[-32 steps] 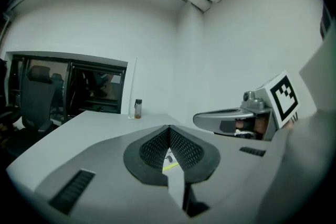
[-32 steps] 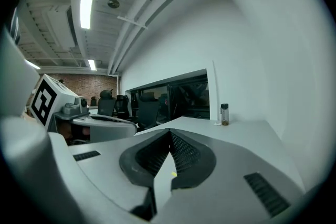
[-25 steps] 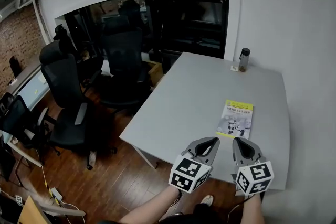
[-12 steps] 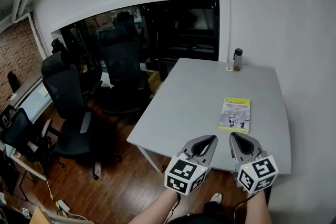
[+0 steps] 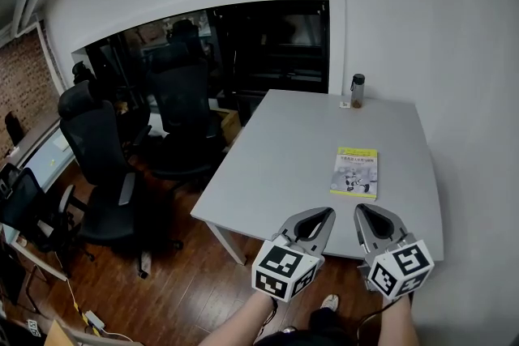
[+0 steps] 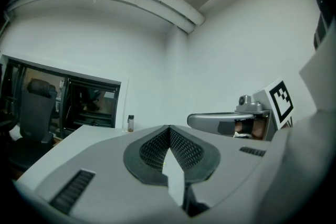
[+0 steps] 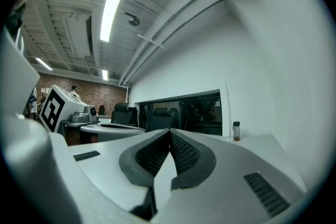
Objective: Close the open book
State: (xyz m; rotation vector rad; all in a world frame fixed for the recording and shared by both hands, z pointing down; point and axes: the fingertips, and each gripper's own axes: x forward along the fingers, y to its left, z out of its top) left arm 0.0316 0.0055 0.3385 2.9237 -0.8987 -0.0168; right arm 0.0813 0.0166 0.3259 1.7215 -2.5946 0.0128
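A book [image 5: 355,172] with a yellow and white cover lies shut and flat on the grey table [image 5: 284,166], right of the middle. My left gripper [image 5: 327,213] and right gripper [image 5: 360,210] hover side by side at the table's near edge, well short of the book. Both are shut, tips meeting, with nothing between them. In the left gripper view the left gripper [image 6: 169,127] points level across the table, and the right gripper's body [image 6: 231,122] shows beside it. The right gripper view shows the right gripper [image 7: 169,131] pointing the same way. The book is hidden in both gripper views.
A small dark-capped bottle [image 5: 357,91] stands at the table's far edge by the white wall, also seen as the bottle [image 6: 130,123] and the bottle [image 7: 236,130]. Black office chairs [image 5: 97,150] stand on the wooden floor to the left, in front of a dark window [image 5: 243,44].
Both grippers have drawn back from the book toward the table's near edge and risen a little. They stay shut. The book has not moved on the table.
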